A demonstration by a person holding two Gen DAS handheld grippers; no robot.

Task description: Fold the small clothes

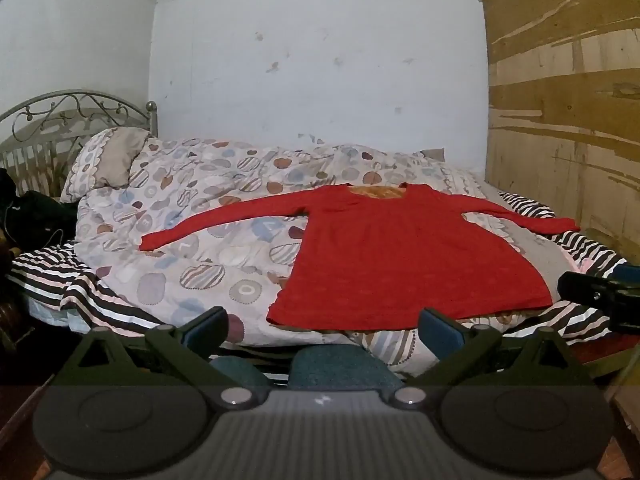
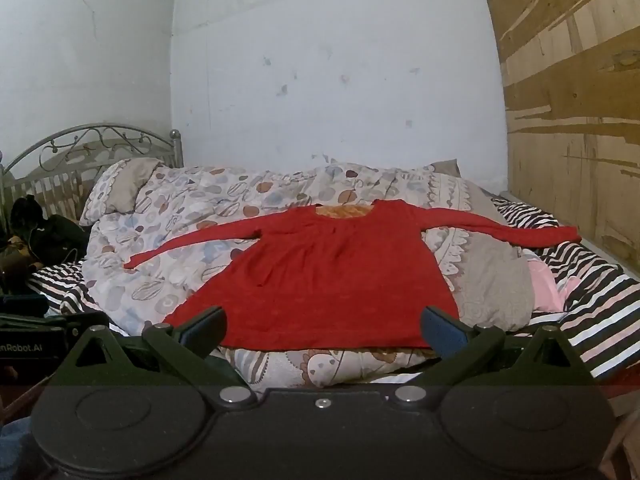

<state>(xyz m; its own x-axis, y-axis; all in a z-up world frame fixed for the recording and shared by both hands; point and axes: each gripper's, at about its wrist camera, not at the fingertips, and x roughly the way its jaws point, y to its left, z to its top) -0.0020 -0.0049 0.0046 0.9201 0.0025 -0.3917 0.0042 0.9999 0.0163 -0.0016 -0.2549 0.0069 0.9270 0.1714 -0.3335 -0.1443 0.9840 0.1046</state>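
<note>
While red dress (image 1: 408, 256) lies flat | left gripper (image 1: 322, 330) spread, empty | right gripper (image 2: 324, 330) spread, empty

You are working in a bedroom of a private home. The bed (image 1: 48, 280) fills most of both views, dressed in a striped sheet (image 2: 600, 300) and a quilt (image 1: 192, 208) printed with hearts and circles. A pillow (image 1: 108, 160) leans against a curled metal headboard (image 1: 68, 116) at the left. A red long-sleeved top (image 1: 400, 256) lies spread flat on the quilt. Behind the bed, the white plaster wall (image 1: 320, 60) is scuffed and stained. At the right stands a worn wooden board (image 2: 572, 100). Dark clothing (image 2: 52, 232) is heaped beside the headboard.
</note>
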